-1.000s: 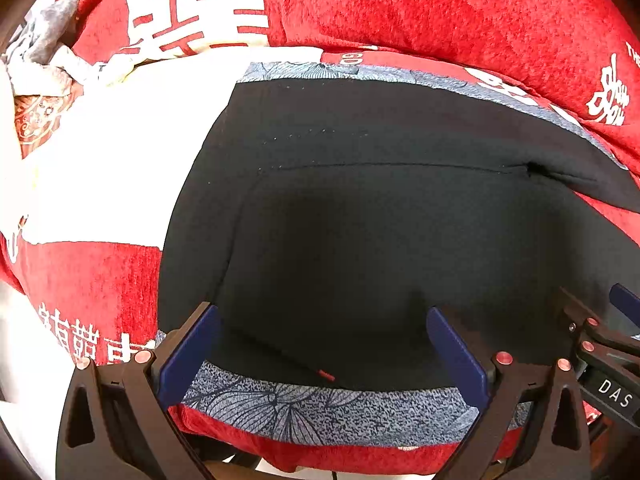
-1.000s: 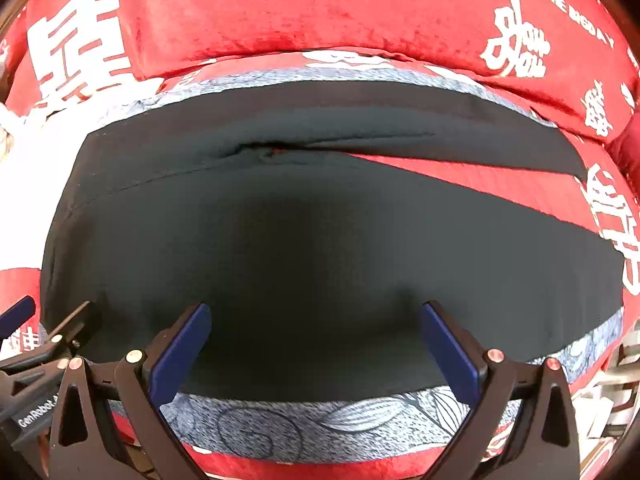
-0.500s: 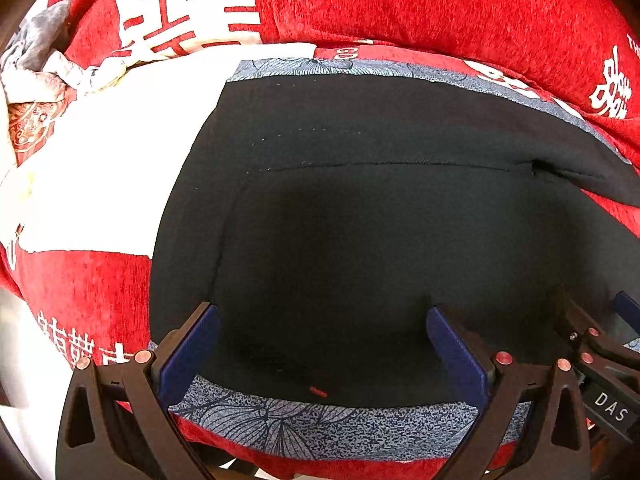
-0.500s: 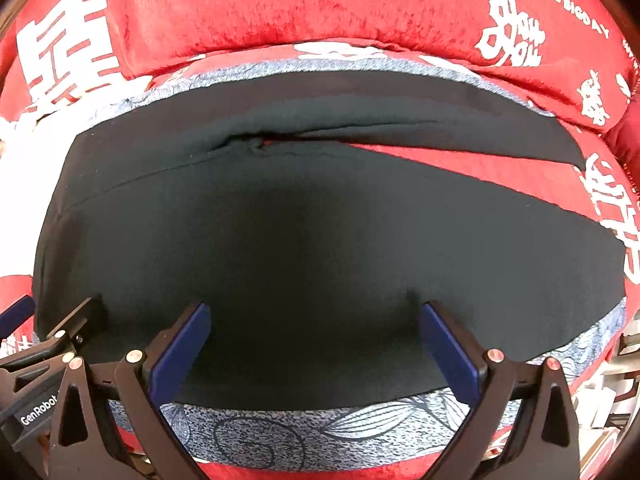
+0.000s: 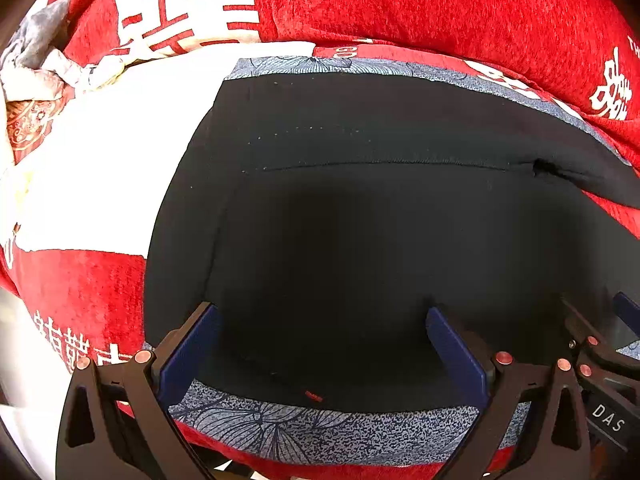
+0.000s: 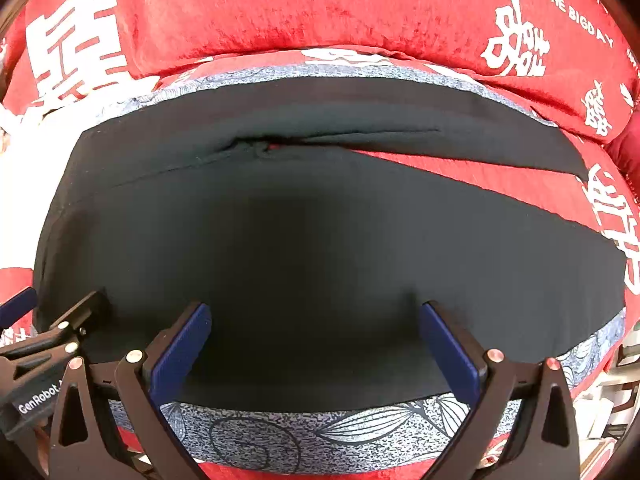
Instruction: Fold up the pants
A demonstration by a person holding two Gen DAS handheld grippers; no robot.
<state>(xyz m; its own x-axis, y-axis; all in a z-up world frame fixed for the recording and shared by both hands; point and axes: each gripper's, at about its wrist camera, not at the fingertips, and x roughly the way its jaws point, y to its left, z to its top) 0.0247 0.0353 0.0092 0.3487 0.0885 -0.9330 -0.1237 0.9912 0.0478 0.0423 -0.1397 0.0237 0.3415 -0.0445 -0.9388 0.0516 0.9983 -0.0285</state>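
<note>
**Both tongs spread above the near edge**

The left gripper (image 5: pixel 316 344) and right gripper (image 6: pixel 316 340) were spread wide, holding nothing, over the near edge of the black pants (image 6: pixel 320 240). The pants lay flat on the red cover (image 6: pixel 280 8), legs parted farther away. Probably both should pinch the near edge evenly, then lift together.

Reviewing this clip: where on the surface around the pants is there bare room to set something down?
Free: the white patch left of the black pants, below the crumpled cloth; also the red wedge between the two legs. Crowded: near edge, where left gripper and right gripper hover open.
</note>
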